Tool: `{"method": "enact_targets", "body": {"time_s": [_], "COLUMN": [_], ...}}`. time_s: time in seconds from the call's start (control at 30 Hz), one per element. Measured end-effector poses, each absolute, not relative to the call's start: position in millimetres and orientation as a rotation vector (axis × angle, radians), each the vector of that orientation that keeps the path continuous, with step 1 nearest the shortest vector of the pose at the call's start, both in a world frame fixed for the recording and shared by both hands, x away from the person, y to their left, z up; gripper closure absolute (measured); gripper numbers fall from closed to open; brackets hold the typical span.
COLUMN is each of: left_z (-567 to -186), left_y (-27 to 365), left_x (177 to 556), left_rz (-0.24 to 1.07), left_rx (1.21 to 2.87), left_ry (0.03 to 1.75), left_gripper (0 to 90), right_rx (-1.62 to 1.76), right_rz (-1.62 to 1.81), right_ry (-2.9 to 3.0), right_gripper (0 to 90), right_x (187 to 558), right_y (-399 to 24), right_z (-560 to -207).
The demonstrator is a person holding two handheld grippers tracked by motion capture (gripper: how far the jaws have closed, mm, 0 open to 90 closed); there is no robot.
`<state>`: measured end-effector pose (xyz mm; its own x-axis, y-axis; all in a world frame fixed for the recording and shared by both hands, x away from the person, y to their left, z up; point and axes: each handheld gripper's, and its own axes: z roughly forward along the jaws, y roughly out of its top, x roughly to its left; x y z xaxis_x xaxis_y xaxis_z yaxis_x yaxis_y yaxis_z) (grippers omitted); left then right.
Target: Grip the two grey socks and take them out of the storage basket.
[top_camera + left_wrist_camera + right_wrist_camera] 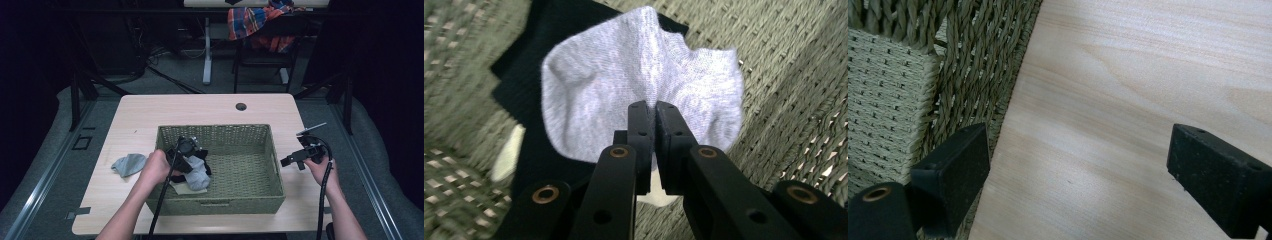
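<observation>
Socks were going into the woven basket [220,134], by the look of it, and the job stood partway through. Left hand-held gripper [186,150] was inside the basket at its left end, jaws pressed together and pinching a fold of the light grey sock [634,80], which bunched up toward the tips and sat over a black garment [531,60] on the basket floor, with a scrap of something pale [509,152] beneath that. So that sock was in the basket but not yet let go. Out on the worktop [210,107], another grey sock [129,164] lay just left of the basket, untouched, and that one looked like the piece left to collect. Right hand-held gripper [300,157] hung off the basket's right side, jaws spread wide with nothing between them, bare wood of the worktop under it and the basket's wall close by one jaw. Judging from all that: release first, then the last sock.
</observation>
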<state>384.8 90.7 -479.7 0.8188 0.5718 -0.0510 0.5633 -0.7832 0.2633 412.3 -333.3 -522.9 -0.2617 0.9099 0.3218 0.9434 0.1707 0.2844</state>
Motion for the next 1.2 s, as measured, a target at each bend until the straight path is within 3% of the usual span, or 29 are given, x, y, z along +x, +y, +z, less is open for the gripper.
{"method": "enact_targets", "body": {"time_s": [0.53,1.2], "left_z": [-444.6,-404.4], "left_y": [117.7,120.0], "left_x": [388.0,412.8], "left_rz": [0.119,0.205], "left_rx": [2.616,2.596], "left_ry": [0.944,0.957], "left_gripper": [86.2,86.4], "right_rx": [-1.845,-1.841], "right_rz": [-0.658,-0.661], "right_ry": [-2.343,-2.345], "right_gripper": [9.8,9.8], "right_x": [413.1,412.1], "right_y": [-334.6,-334.4], "right_z": [-523.2,-521.7]}}
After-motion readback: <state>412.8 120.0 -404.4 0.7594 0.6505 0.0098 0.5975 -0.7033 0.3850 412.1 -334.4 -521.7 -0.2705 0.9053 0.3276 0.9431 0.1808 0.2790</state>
